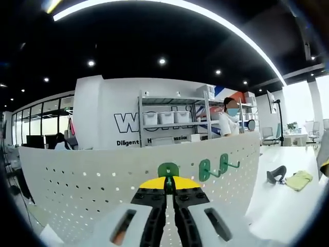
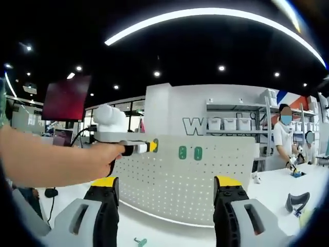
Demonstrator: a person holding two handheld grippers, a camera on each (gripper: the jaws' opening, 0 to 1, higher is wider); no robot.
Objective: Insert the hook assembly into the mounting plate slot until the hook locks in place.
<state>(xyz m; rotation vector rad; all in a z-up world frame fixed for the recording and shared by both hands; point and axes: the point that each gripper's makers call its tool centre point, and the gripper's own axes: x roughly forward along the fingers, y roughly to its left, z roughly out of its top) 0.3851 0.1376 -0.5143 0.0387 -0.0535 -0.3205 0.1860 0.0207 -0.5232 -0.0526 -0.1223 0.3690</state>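
White tabletop [image 2: 169, 231] carries the upright white perforated pegboard [image 2: 205, 185]. Small green hook piece [image 2: 140, 241] lies near, in front. Dark grey curved part [image 2: 298, 201] far right, yellow-green cloth [image 1: 298, 180] beside it.

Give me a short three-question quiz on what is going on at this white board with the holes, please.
1. True or false: the left gripper has its jaws closed on a green hook at the pegboard.
2. How many green hooks already hang on the pegboard, to the right of the held one? A) none B) two C) five
3. Fill in: the right gripper has its jaws ____, holding nothing.

Key: 1 true; 2 B; 3 open.
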